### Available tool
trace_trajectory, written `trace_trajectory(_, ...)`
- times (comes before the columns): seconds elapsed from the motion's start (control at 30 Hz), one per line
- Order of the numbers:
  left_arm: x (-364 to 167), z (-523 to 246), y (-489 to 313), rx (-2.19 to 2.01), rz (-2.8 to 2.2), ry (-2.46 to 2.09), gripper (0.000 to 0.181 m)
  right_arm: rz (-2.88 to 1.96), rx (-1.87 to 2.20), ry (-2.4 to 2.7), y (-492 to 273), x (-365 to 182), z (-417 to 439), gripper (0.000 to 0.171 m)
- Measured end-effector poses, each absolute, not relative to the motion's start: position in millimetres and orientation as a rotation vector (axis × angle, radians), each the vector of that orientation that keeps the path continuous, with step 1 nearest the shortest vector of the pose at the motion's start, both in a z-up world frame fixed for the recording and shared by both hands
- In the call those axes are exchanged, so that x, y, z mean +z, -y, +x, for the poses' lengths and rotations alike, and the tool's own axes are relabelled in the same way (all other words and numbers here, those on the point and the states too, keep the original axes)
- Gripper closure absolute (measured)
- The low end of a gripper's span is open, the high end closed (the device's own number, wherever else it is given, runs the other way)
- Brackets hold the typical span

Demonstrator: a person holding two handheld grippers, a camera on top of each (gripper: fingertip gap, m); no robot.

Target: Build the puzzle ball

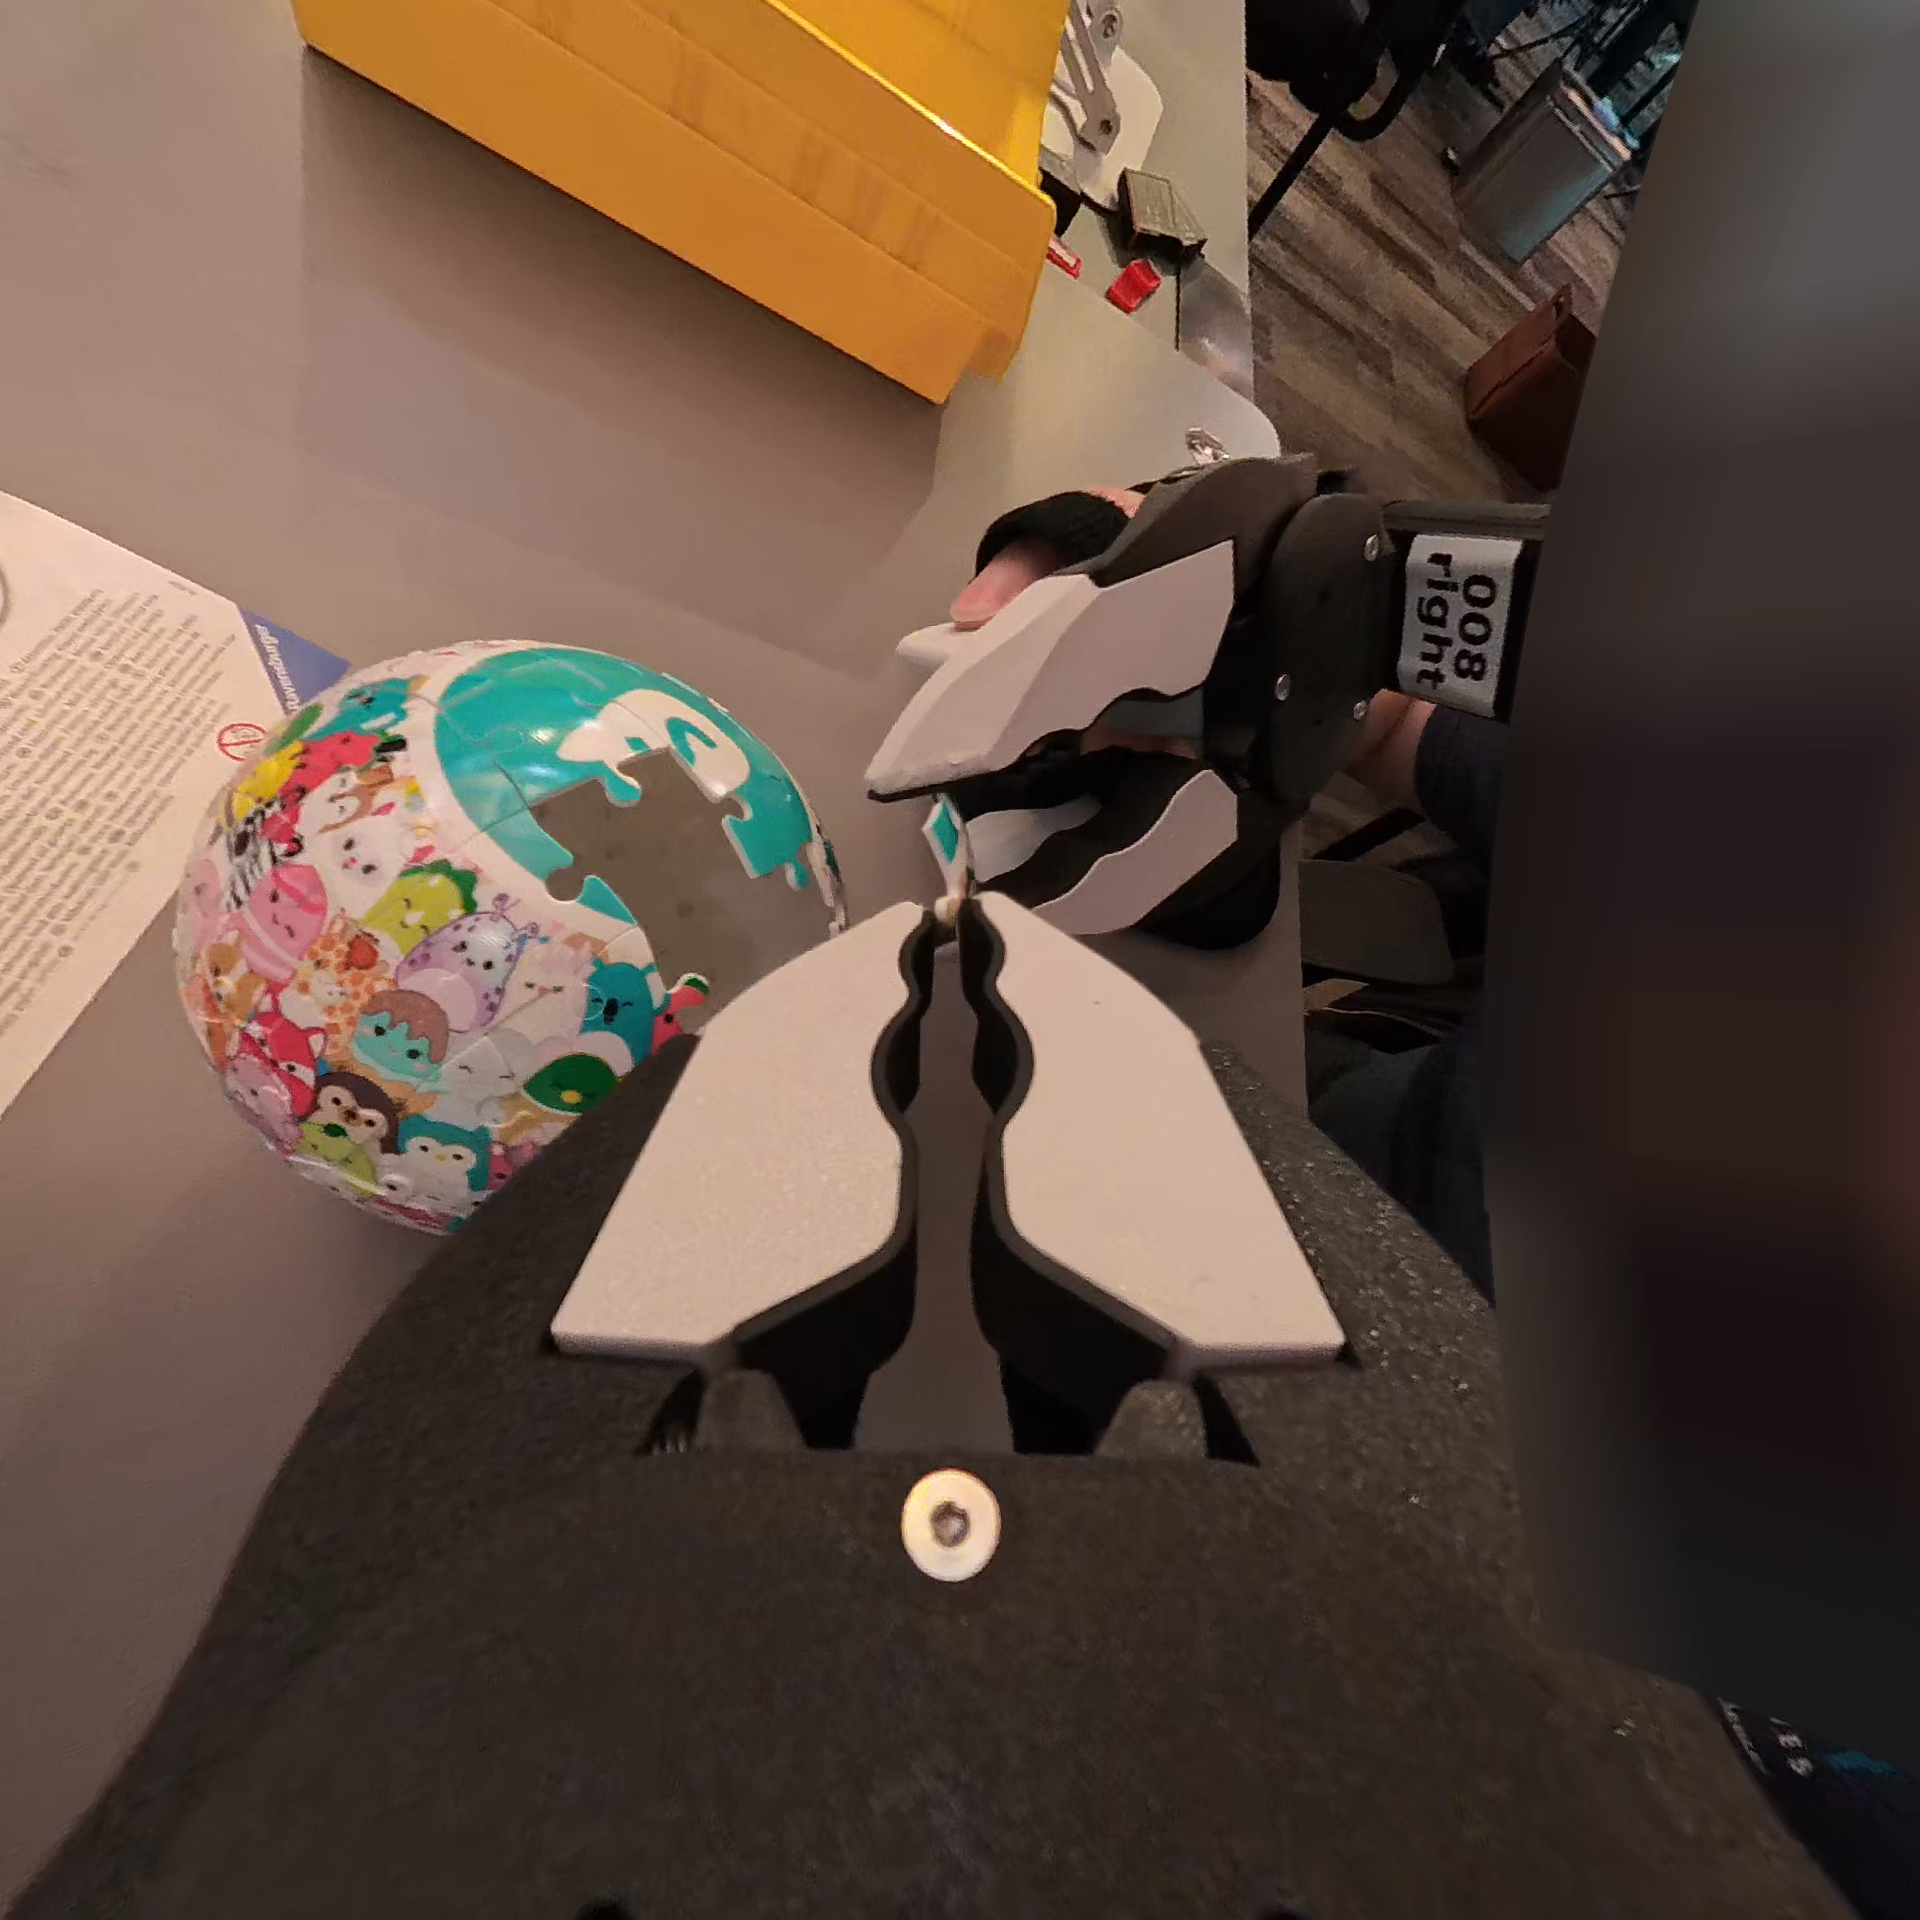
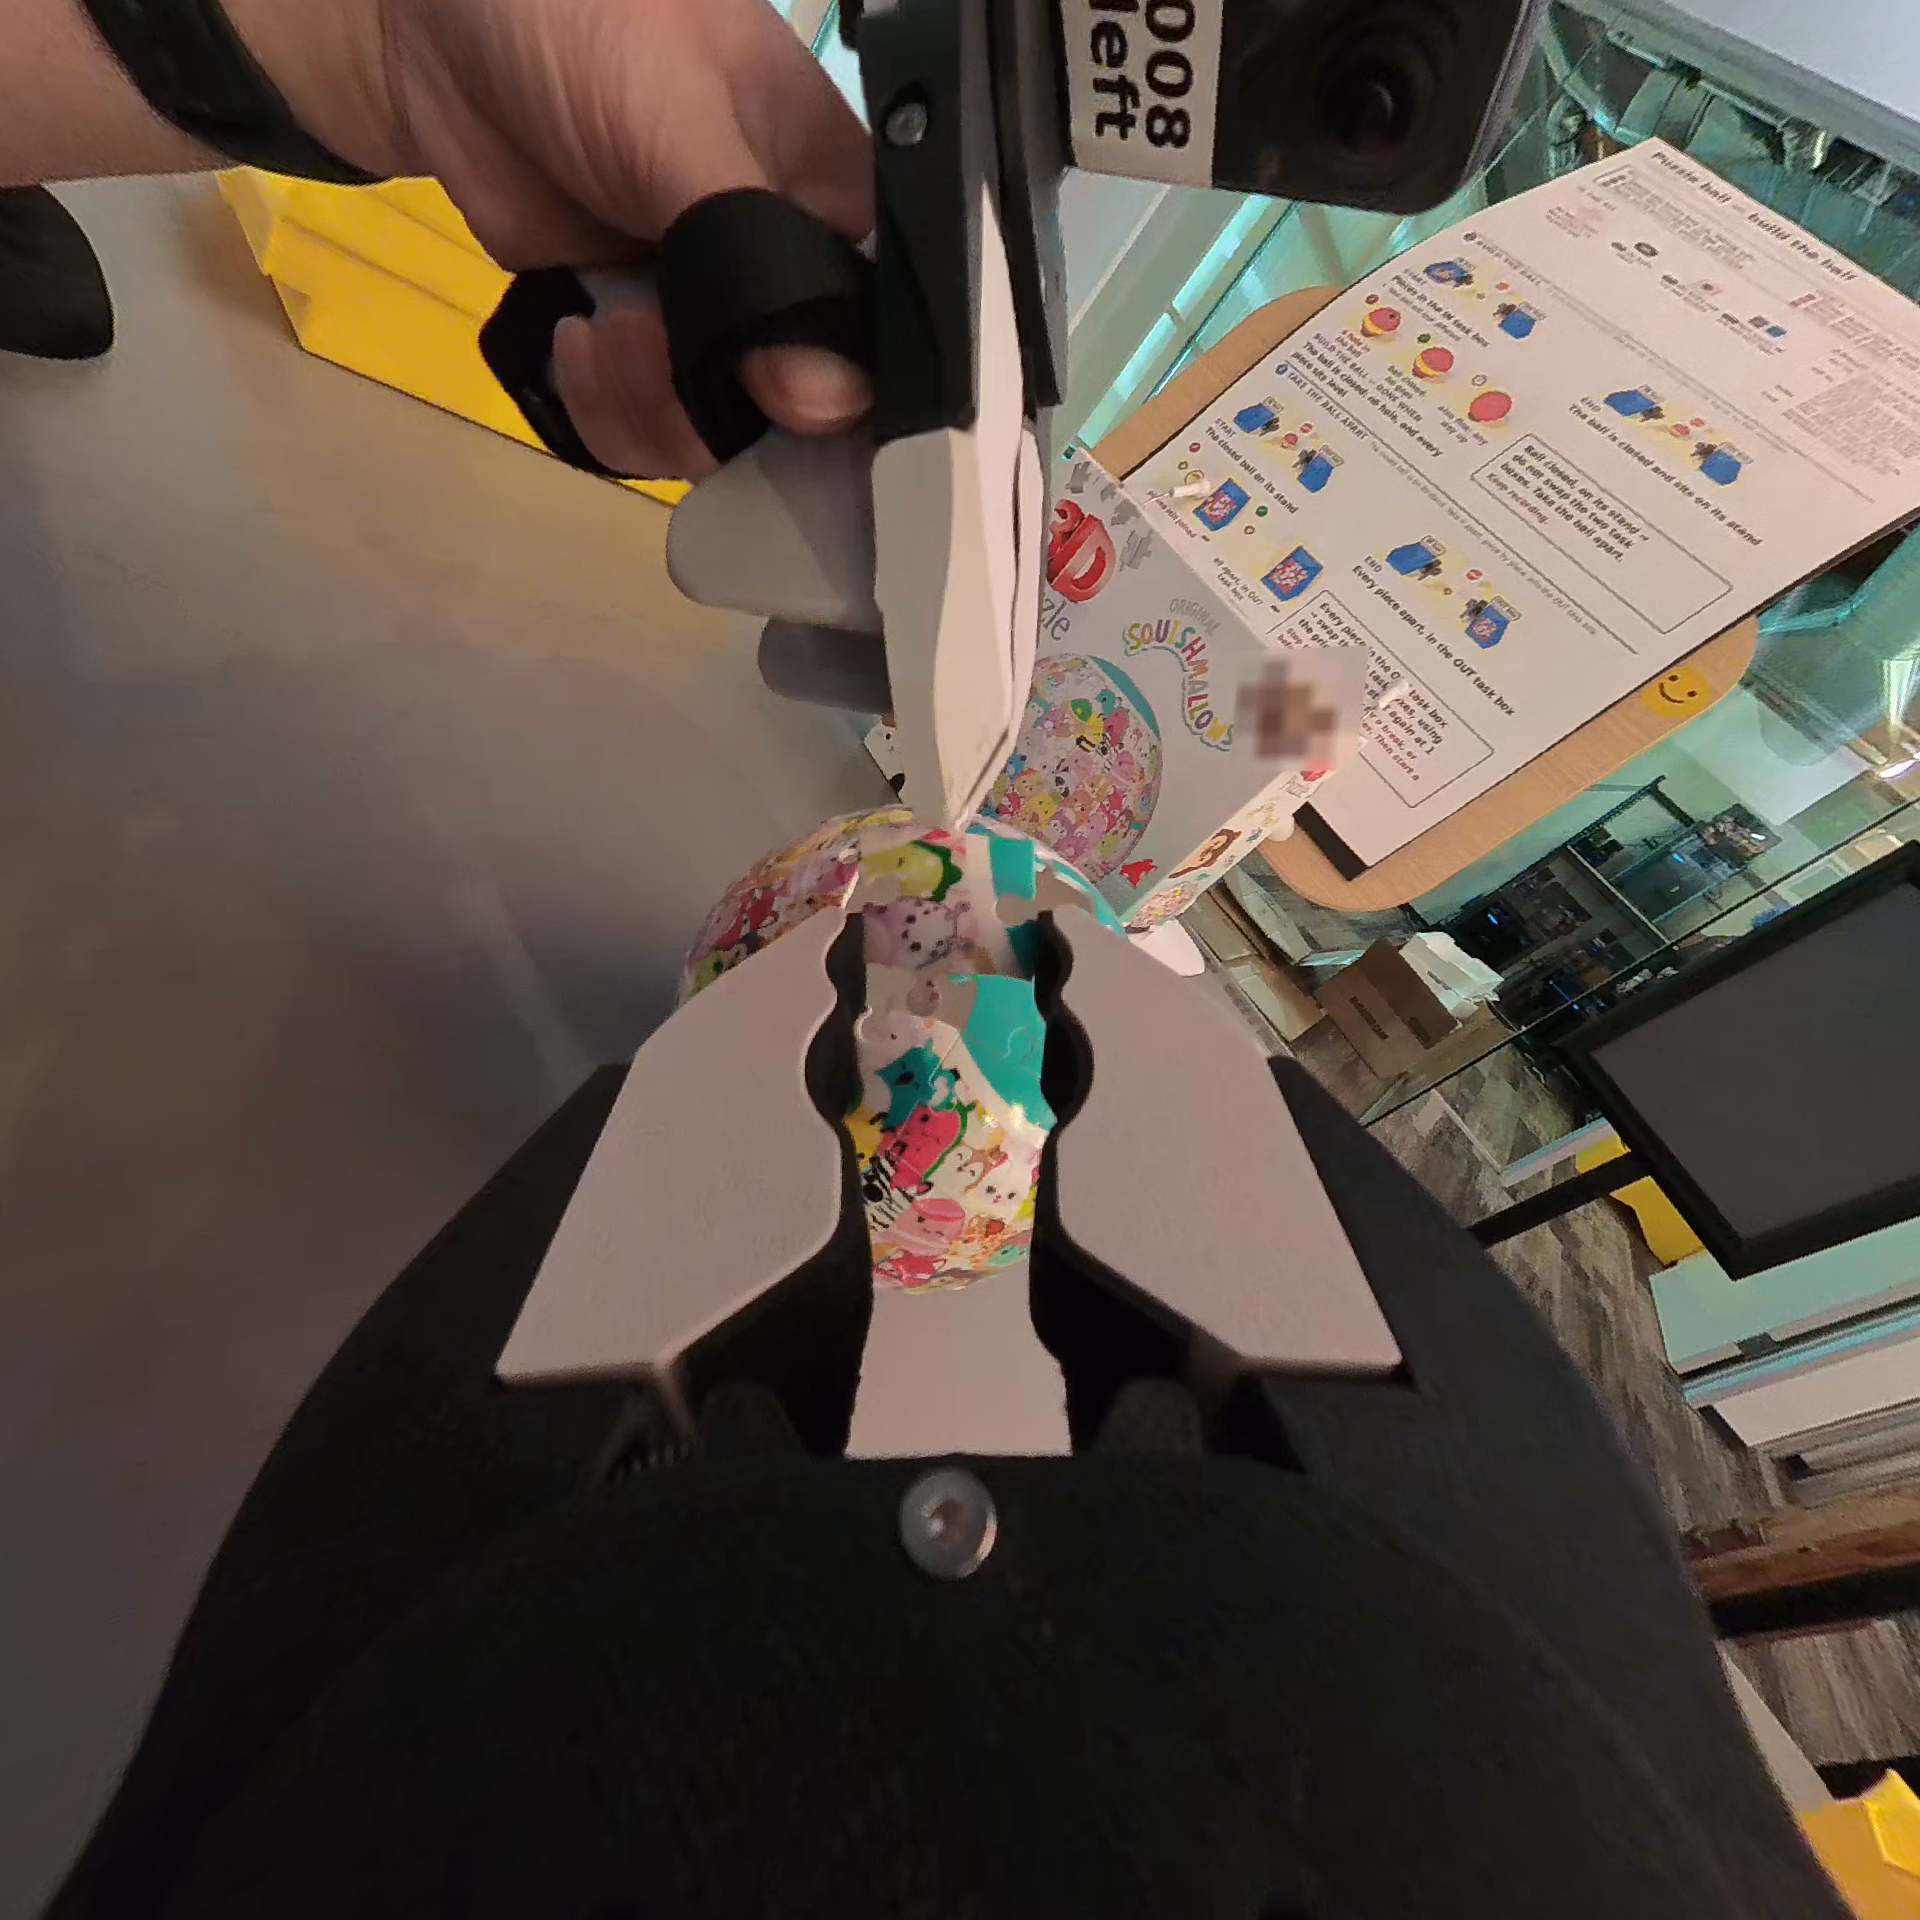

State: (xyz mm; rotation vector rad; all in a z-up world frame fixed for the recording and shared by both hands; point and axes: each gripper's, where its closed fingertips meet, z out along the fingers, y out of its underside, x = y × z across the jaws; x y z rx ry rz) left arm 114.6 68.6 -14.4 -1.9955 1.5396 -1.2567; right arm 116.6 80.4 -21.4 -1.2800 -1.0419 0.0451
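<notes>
The puzzle ball [image 1: 416, 935], covered in colourful cartoon figures with a teal top, lies on the grey table [image 1: 468, 468]. A jagged hole [image 1: 665, 862] is open in its teal part. My left gripper [image 1: 945, 909] is shut on a small teal and white puzzle piece [image 1: 945, 836], held just right of the ball. My right gripper [image 1: 971, 847] is open, with its fingers on either side of that piece. In the right wrist view the right gripper [image 2: 945, 930] is open. The ball [image 2: 935, 1143] shows through the gap, and the left gripper [image 2: 956, 800] comes down from above.
A yellow bin [image 1: 727, 156] stands at the back of the table. A printed sheet [image 1: 94, 758] lies left of the ball. The puzzle box [image 2: 1143, 707] and an instruction board [image 2: 1558, 468] stand beyond the ball. The table edge [image 1: 1247, 364] is close on the right. Less than 4 cm separates the two grippers' tips.
</notes>
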Motion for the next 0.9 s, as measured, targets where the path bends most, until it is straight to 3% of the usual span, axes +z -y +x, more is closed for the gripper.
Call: trace_trajectory(0.9,-23,111,-68,-1.248,-2.054,-1.53,0.178,-1.341,0.131,1.065,-80,-35,110,0.139)
